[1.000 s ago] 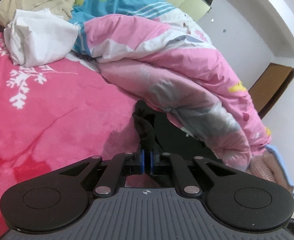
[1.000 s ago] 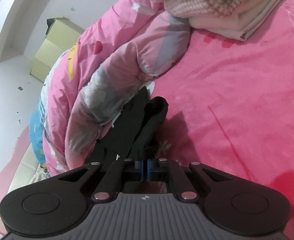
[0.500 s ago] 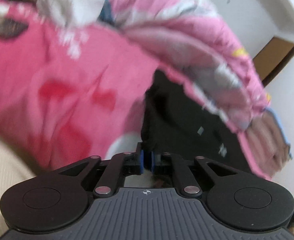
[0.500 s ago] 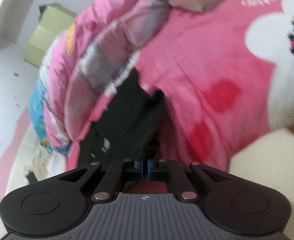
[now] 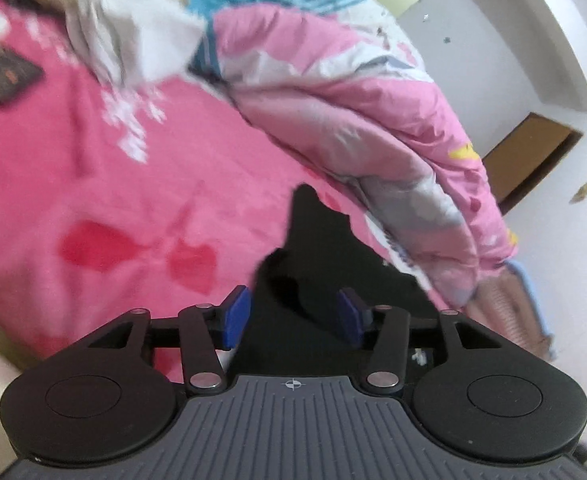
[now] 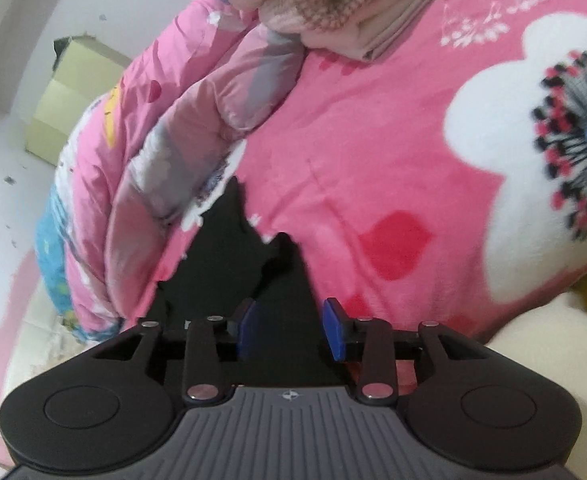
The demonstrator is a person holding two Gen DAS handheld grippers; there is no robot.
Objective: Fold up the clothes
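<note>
Left wrist view: left gripper point(image 5: 293, 316) with blue pads point(image 5: 235, 317) spread wide, nothing pinched between them. Black garment point(image 5: 325, 256) lies on the pink bedsheet point(image 5: 133, 208), directly under and ahead of the spread fingers, its far edge ending in uneven points close to the rolled pink quilt point(image 5: 353, 120). Whether the pads touch the cloth cannot be told. Only this view shows the crumpled white cloth point(image 5: 133, 40) and a beige one behind it at top left — both blurred — plus a dark flat object point(image 5: 3, 76) on the sheet at the far left edge, and a brown door point(image 5: 529, 160) in the white wall to the right.

Right wrist view: right gripper point(image 6: 289, 330) also spread, pads point(image 6: 333, 328) apart and empty. The same black garment point(image 6: 245, 264) runs from beneath the fingers toward the quilt point(image 6: 181, 128), which lies along its left side. Only this view shows the stack of folded pinkish clothes point(image 6: 353, 4) at the top, resting on the sheet point(image 6: 373, 152) beside the quilt's end, a large white flower print point(image 6: 533, 140) on the sheet at right, and pale yellow-green boxes point(image 6: 77, 96) against the wall at left.

Pose: both grippers held low over the near edge of the garment, pointing across the bed toward the quilt — the left one tilted.
</note>
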